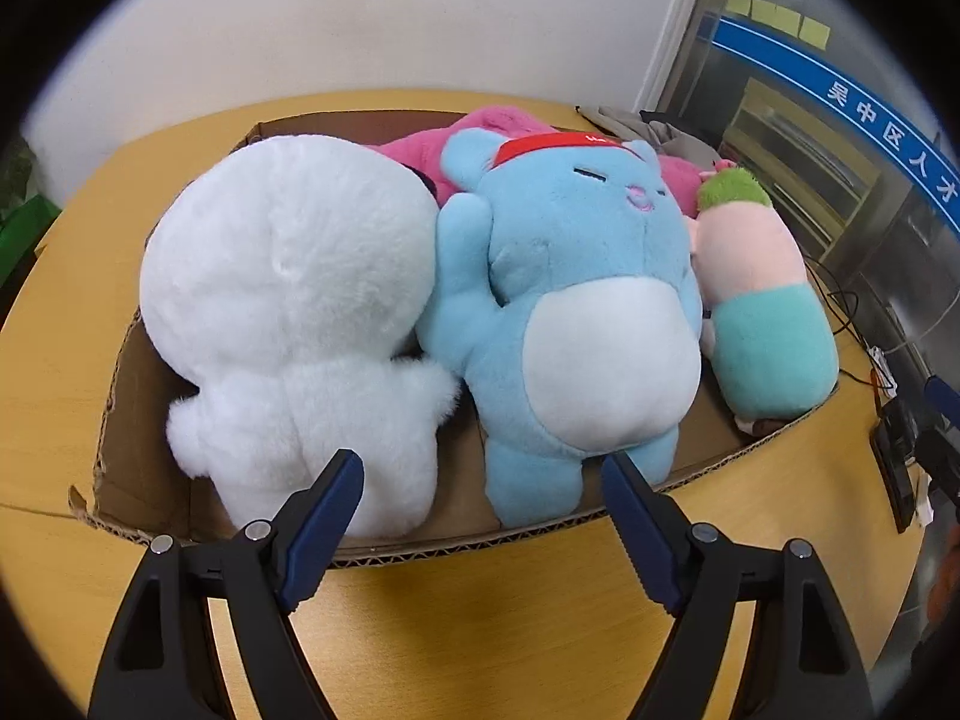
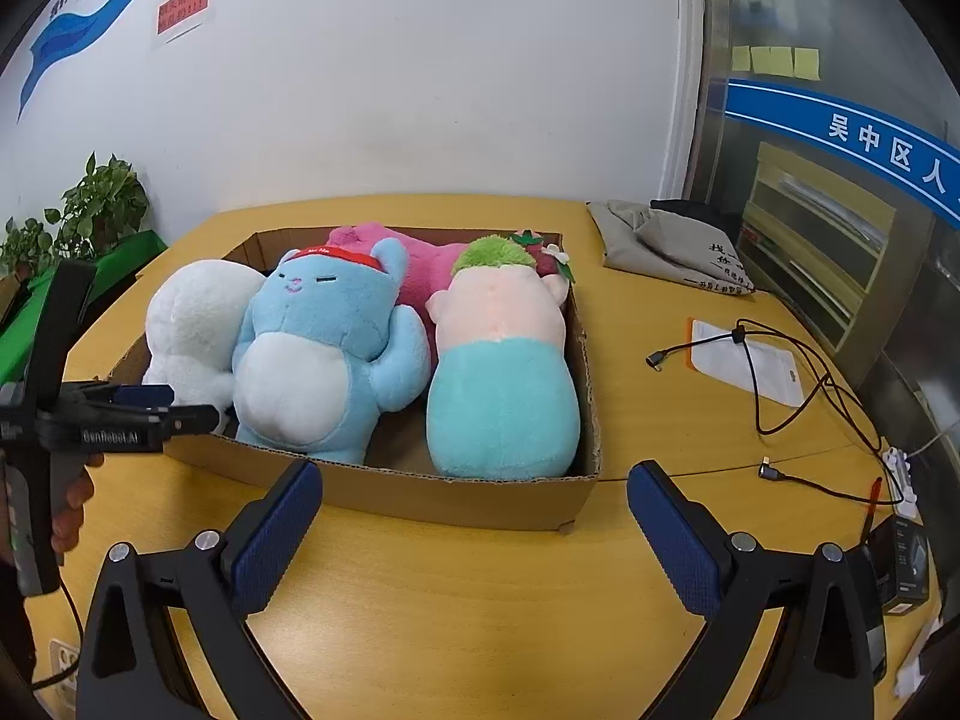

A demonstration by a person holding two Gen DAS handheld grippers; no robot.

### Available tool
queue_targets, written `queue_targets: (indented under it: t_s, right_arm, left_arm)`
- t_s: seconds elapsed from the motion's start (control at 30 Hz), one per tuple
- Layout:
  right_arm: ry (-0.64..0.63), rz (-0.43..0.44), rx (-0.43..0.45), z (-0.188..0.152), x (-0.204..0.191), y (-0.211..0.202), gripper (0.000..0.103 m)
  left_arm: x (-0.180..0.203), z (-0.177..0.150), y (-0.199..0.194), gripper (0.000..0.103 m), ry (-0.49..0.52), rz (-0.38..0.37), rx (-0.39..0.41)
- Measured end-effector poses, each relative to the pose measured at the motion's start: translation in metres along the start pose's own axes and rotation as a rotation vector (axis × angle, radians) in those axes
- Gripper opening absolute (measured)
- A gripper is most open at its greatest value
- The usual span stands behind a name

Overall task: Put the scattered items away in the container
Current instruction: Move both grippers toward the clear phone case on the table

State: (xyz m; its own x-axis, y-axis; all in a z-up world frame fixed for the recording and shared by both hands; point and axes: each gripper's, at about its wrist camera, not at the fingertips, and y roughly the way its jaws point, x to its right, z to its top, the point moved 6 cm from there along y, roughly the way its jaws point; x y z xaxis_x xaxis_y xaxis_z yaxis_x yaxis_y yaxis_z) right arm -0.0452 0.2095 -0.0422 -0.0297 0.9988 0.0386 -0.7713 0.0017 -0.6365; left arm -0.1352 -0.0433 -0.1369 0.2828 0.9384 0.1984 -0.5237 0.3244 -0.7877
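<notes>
A shallow cardboard box (image 1: 420, 543) (image 2: 456, 501) on a round wooden table holds several plush toys: a white one (image 1: 288, 312) (image 2: 192, 324), a blue one with a red headband (image 1: 576, 300) (image 2: 324, 354), a pink one (image 1: 420, 150) (image 2: 420, 276) behind them, and a peach and teal one with green hair (image 1: 762, 312) (image 2: 504, 372). My left gripper (image 1: 483, 474) is open and empty, just in front of the box's near wall; it also shows in the right wrist view (image 2: 150, 405). My right gripper (image 2: 474, 483) is open and empty, a little before the box.
A grey cloth bag (image 2: 672, 249) lies at the table's back right. Black cables (image 2: 798, 384), a white packet (image 2: 744, 366) and a small black box (image 2: 903, 564) lie on the right. Green plants (image 2: 90, 210) stand at the left by the wall.
</notes>
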Motion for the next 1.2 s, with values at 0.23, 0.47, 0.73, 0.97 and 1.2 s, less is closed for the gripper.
queue_targets:
  t_s: [0.23,0.47,0.73,0.97,1.2]
  right_arm:
    - [0.006,0.011,-0.007,0.000,0.002,0.007,0.103]
    - [0.012,0.013,0.000,0.002,0.001,0.008,0.103]
    - [0.005,0.023,0.011,-0.002,-0.003,0.000,0.103]
    - [-0.032,0.100,-0.021,-0.033,-0.021,-0.016,0.103]
    - [-0.207,0.358,-0.181,-0.113,-0.123,-0.022,0.103]
  left_arm:
    - [0.005,-0.008,-0.012,0.080,-0.074,-0.033,0.017]
    - [0.013,0.002,-0.050,0.081,-0.082,0.042,0.100]
    - [0.033,-0.019,-0.111,0.081,-0.045,0.025,0.148]
    - [0.015,-0.090,-0.160,0.081,-0.081,0.046,0.100]
    - [-0.029,-0.179,-0.163,0.081,-0.203,0.111,-0.066]
